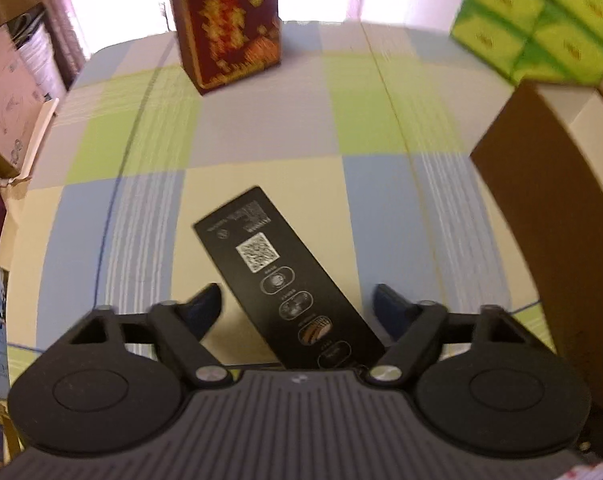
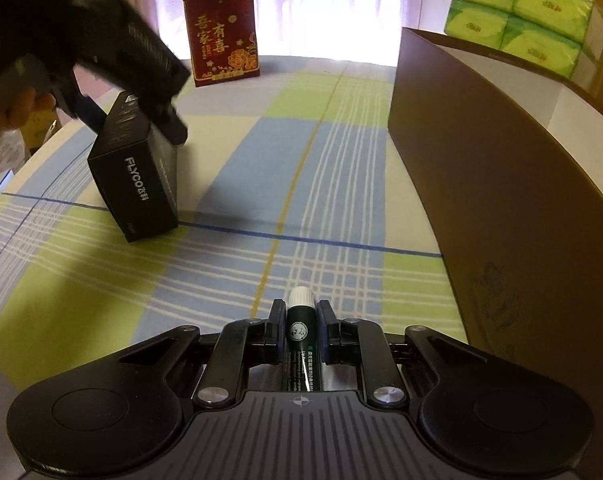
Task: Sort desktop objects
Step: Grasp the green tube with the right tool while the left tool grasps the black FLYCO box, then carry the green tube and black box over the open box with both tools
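A long black FLYCO box [image 1: 285, 280] lies on the checked tablecloth [image 1: 261, 128], running between the fingers of my left gripper [image 1: 297, 304], which stands wide open around it without touching. In the right wrist view the same box [image 2: 141, 176] sits at the left with the left gripper [image 2: 141, 92] right over its far end. My right gripper [image 2: 299, 320] is shut on a dark green marker with a white cap [image 2: 300, 316], held just above the cloth.
A large brown cardboard box [image 2: 501, 184] stands open along the right side, also seen in the left wrist view [image 1: 549, 208]. A dark red gift box [image 2: 221, 32] stands upright at the far edge. Green tissue packs [image 2: 521, 12] are stacked at the back right.
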Demonstrator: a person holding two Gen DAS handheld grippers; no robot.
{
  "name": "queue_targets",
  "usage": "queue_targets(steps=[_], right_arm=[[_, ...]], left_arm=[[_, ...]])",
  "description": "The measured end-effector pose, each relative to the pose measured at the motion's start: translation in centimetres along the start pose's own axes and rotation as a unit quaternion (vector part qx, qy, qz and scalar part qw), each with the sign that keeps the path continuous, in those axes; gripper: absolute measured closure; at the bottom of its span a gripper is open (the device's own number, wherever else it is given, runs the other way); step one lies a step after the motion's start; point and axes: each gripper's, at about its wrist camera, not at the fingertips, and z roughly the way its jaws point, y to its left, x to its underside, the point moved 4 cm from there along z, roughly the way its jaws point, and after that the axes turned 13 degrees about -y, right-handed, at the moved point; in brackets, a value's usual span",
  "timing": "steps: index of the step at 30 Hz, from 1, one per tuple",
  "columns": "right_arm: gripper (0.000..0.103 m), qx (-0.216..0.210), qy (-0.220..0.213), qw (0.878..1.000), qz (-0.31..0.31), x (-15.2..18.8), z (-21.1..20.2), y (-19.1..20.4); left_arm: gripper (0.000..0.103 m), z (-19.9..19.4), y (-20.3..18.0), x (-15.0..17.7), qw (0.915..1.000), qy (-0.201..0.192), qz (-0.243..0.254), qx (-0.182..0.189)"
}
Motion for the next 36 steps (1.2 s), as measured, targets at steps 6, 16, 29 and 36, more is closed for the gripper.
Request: queue_targets(steps=[6,16,29,36], right_arm=[[0.090,0.004,0.004,1.000,0.005,0.0,-0.2,-0.2],[0.090,0.011,0.014,1.000,-0.007,0.3,-0.9,-0.3],[0.090,0.005,0.038,0.999,-0.029,0.3,-1.1,0.0],[0.090,-0.004,0.054,0.998,-0.021,0.8,-2.1,0.1]], left_arm=[[0.063,0.4,-0.2,0.6,0.9969,0.000,0.078,0.011],[0.063,-1.6,1.4,3.3,0.9904,0.004,0.135,0.029],[0.064,-1.0,0.7,5.4,0.9903,0.010,0.138,0.013],[0.064,-2.6,-0.4,7.2,0.9895,0.012,0.143,0.020]])
